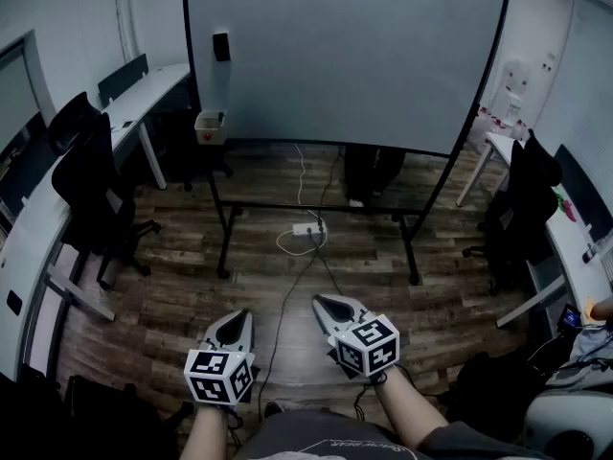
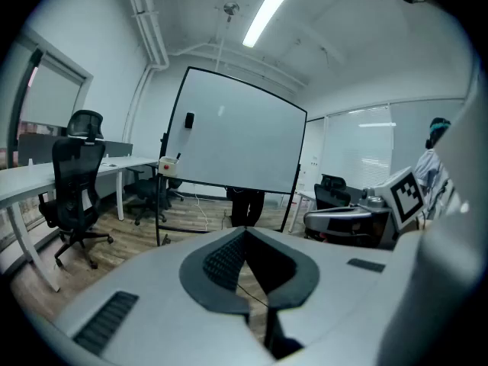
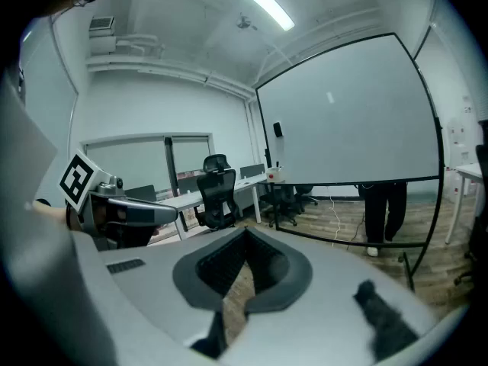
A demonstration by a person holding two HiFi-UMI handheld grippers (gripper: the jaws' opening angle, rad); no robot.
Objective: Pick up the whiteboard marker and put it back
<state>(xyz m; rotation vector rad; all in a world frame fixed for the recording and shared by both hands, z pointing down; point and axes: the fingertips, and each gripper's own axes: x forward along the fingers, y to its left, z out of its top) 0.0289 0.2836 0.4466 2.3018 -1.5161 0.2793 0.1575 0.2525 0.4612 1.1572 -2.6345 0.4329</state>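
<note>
A large whiteboard (image 1: pixel 345 56) on a wheeled stand stands across the room ahead of me. A small beige box (image 1: pixel 209 126) hangs at its left post, and a dark stick, perhaps the marker (image 1: pixel 220 116), pokes out of it. The box (image 2: pixel 168 165) also shows in the left gripper view. A black eraser (image 1: pixel 221 46) sticks to the board. My left gripper (image 1: pixel 233 320) and right gripper (image 1: pixel 321 302) hover side by side low in front of me, far from the board. Both are shut with nothing between the jaws, tips touching (image 2: pixel 243 232) (image 3: pixel 245 231).
A person's legs (image 1: pixel 362 175) stand behind the board. A power strip with cables (image 1: pixel 308 228) lies on the wooden floor under it. Desks and black office chairs (image 1: pixel 91 195) line the left; a desk, a chair (image 1: pixel 522 209) and a seated person (image 1: pixel 594 338) are at the right.
</note>
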